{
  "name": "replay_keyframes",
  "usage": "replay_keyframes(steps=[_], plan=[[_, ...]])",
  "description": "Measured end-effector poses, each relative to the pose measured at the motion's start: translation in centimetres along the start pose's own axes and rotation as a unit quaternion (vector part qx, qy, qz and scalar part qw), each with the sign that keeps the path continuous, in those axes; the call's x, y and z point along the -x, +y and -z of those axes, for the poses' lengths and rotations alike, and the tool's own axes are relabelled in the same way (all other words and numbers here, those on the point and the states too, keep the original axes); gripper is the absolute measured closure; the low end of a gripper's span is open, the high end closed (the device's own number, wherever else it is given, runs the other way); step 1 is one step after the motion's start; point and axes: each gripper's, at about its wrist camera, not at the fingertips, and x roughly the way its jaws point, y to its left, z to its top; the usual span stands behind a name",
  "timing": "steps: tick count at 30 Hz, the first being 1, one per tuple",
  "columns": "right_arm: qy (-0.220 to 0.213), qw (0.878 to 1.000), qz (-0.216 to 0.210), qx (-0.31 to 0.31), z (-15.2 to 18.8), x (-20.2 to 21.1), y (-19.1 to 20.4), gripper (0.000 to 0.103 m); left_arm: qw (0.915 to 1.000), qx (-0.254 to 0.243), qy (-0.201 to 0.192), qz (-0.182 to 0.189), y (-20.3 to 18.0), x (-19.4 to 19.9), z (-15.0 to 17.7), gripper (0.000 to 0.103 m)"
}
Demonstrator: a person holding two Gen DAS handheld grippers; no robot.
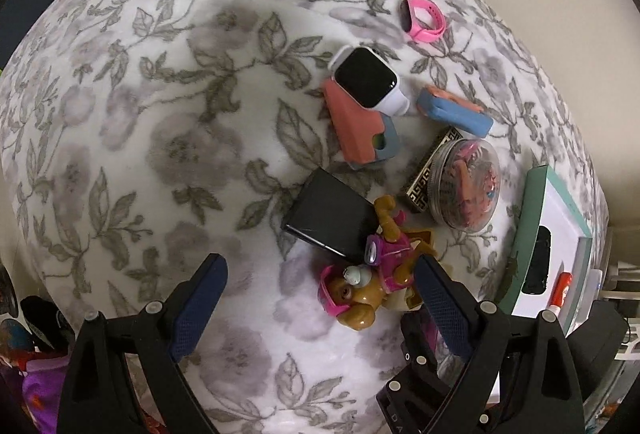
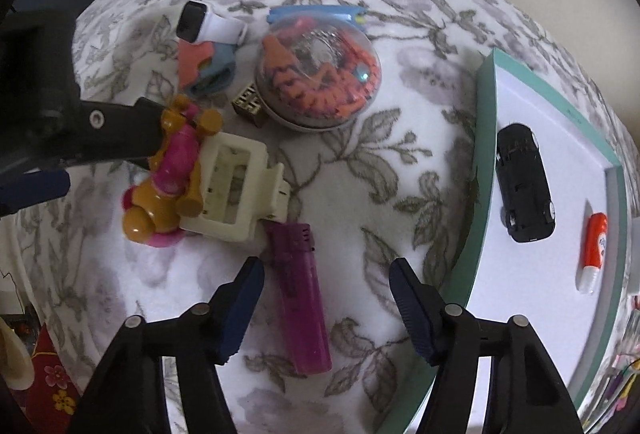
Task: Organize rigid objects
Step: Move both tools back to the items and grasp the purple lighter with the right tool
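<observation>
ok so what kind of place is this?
Probably a home, likely a bedroom: a fleecy floral blanket serves as the work surface, strewn with a toy pup figure, a smartwatch and a lighter.

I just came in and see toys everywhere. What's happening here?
Someone is tidying small things off a flowery blanket into a white tray. A black toy car is already in the tray. The right gripper hangs open over a purple lighter; the left gripper is open by a toy puppy. Nothing is held.
</observation>
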Motion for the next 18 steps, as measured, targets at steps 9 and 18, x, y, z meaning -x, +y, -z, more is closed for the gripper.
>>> replay_keyframes(steps=[9,18], plan=[[0.001,1.000,-0.012,-0.011,-0.2,-0.5,-1.5,0.041,0.9996,0.000,0.013,0.024,-0.8,-0.8,-0.3,0.008],[0.000,1.000,-0.007,-0.005,-0.4,-0.6,-1.0,0.047,0.9990,-0.004,0.040,0.020,-1.6,-3.0,-0.3,0.009]])
